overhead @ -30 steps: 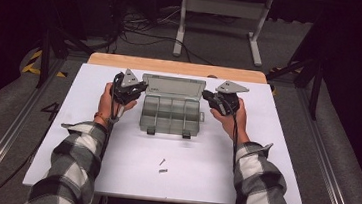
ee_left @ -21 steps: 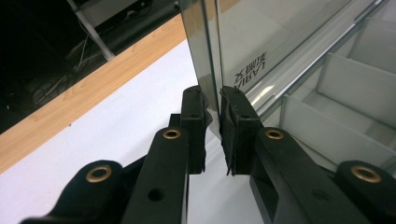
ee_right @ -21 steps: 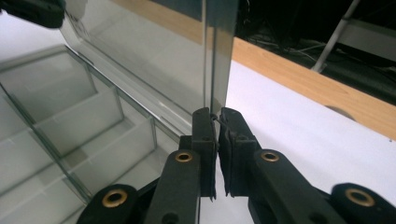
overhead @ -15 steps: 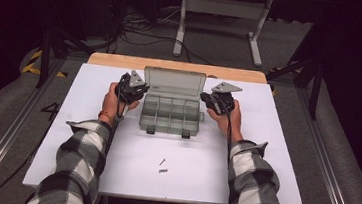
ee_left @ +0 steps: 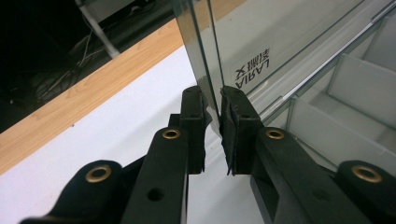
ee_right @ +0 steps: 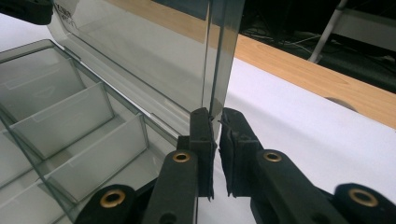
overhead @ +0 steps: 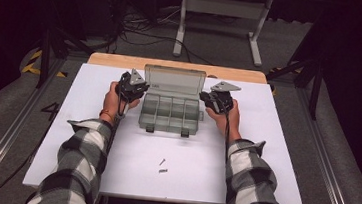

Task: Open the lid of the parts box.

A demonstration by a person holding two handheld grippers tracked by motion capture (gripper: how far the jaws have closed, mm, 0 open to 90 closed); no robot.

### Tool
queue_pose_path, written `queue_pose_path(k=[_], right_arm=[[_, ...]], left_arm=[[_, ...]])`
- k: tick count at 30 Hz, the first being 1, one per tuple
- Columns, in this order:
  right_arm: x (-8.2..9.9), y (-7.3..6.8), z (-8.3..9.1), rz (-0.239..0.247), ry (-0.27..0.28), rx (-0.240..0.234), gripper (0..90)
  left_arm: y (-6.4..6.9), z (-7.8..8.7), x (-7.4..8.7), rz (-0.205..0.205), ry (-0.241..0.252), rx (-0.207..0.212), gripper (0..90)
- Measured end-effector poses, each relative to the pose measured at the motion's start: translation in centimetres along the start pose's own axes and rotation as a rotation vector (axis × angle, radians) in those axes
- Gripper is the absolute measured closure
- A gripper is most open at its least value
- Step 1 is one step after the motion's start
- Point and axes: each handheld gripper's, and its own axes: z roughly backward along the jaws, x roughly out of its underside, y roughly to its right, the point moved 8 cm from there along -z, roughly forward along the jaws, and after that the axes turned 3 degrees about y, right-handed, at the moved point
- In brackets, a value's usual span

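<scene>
So I've got the clear compartment organizer box (overhead: 170, 112) sitting mid-surface, a bit toward 12 o'clock on the white surface (overhead: 274, 156), with its lid (overhead: 174, 81) standing nearly upright off the back hinge. My left claw (ee_left: 212, 105) is pinched on the lid's left side edge and my right claw (ee_right: 215, 116) on the right side edge, both low down near the hinge. Each one is clamped on that thin plastic wall, the pads (ee_left: 233, 126) squeezing it from both sides.

Why both ends? My guess: the lid is thin and flexy, so holding one corner would twist it. Gripping both edges lets it swing evenly and keeps the tray from sliding around.

The compartments look empty from here. Two small screws (overhead: 162, 166) are lying loose at about 6 o'clock from the box, well apart from it, nearer my side. Probably those go in next, which is why the lid is kept up.
</scene>
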Motion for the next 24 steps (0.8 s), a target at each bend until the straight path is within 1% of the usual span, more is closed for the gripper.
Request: queue_pose_path(k=[1, 3, 4, 5, 6, 7, 8, 10, 12, 13, 15, 17, 21, 24], right_arm=[[0.00, 0.05, -0.03, -0.010, 0.000, -0.005, 83.3], [0.04, 0.19, -0.10, -0.054, 0.003, -0.029, 83.3], [0.09, 0.27, -0.16, -0.073, 0.005, -0.043, 83.2], [0.11, 0.32, -0.22, -0.081, 0.008, -0.048, 83.2], [0.15, 0.33, -0.27, -0.085, 0.008, -0.047, 83.0], [0.19, 0.28, -0.34, -0.091, 0.006, -0.048, 82.9], [0.22, 0.27, -0.37, -0.094, 0.004, -0.049, 82.9], [0.27, 0.34, -0.48, -0.096, -0.004, -0.044, 82.9], [0.27, 0.33, -0.53, -0.098, -0.006, -0.046, 82.9], [0.33, 0.40, -0.66, -0.109, -0.017, -0.046, 82.8], [0.36, 0.36, -0.71, -0.116, -0.019, -0.047, 82.6], [0.63, 0.29, -0.97, -0.112, -0.040, -0.040, 81.4], [0.67, 0.30, -0.99, -0.120, -0.038, -0.036, 80.7], [0.67, 0.50, -0.99, -0.114, -0.040, -0.015, 74.6]], left_arm=[[0.03, -0.02, 0.05, 0.004, -0.002, 0.001, 80.3], [0.17, -0.05, 0.15, 0.010, -0.008, 0.003, 80.6], [0.15, -0.06, 0.16, 0.004, -0.010, 0.002, 80.7], [0.21, -0.10, 0.16, 0.009, -0.012, -0.002, 80.7], [0.14, -0.14, 0.16, -0.002, -0.017, -0.010, 80.4], [0.15, -0.21, 0.17, -0.001, -0.016, -0.014, 80.0], [0.15, -0.21, 0.17, -0.001, -0.016, -0.014, 79.4], [0.39, -0.73, 0.68, -0.005, -0.050, -0.016, 78.6], [0.33, -0.79, 0.72, -0.005, -0.044, -0.016, 78.3], [0.33, -0.80, 0.73, -0.003, -0.044, -0.017, 78.5], [0.35, -0.79, 0.72, -0.004, -0.046, -0.022, 78.4], [0.40, -0.79, 0.74, -0.003, -0.047, -0.020, 78.2], [0.39, -0.80, 0.75, 0.002, -0.043, -0.021, 78.2], [0.30, -0.81, 0.77, 0.014, -0.040, -0.034, 75.8]])
